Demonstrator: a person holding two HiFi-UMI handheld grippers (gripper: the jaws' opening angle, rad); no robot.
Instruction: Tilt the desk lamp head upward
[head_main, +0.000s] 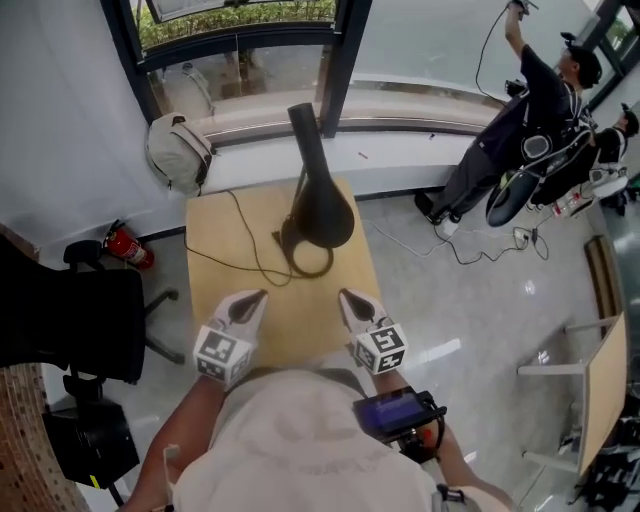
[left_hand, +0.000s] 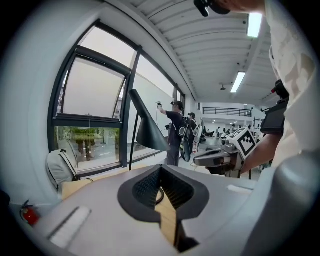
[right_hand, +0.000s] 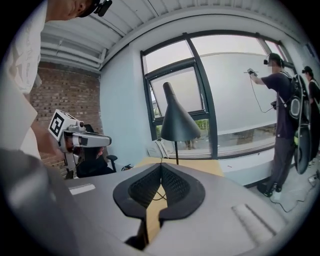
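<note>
Nearest the camera, the left claw (head_main: 256, 296) and the right claw (head_main: 347, 295) hover over the near edge of the table (head_main: 215, 225). Each has its jaws pressed together, with nothing between them. The desk lamp (head_main: 321, 208) stands at the far middle of the table, well ahead of both claws and touched by neither. Its dark cone head faces down over what looks like a ring-shaped foot (head_main: 312, 268).

The likeliest trouble is tipping. The lamp is tall on a thin stem, so an upward push on the head from one side alone could rock or slide the whole lamp instead of turning the joint. A second claw steadying the stem or foot would guard against that. The smooth, tapering cone may also slip off closed jaws, and these would have to spread before they could pinch its rim. The power cord (head_main: 238, 258) trails loosely across the tabletop to the left, where a reaching claw could snag it and drag the lamp.

Counted: two claws, one lamp, one cord, one table. Around it are one backpack (head_main: 176, 150), one fire extinguisher (head_main: 130, 248), one black office chair (head_main: 70, 315) and two other people by the window.
</note>
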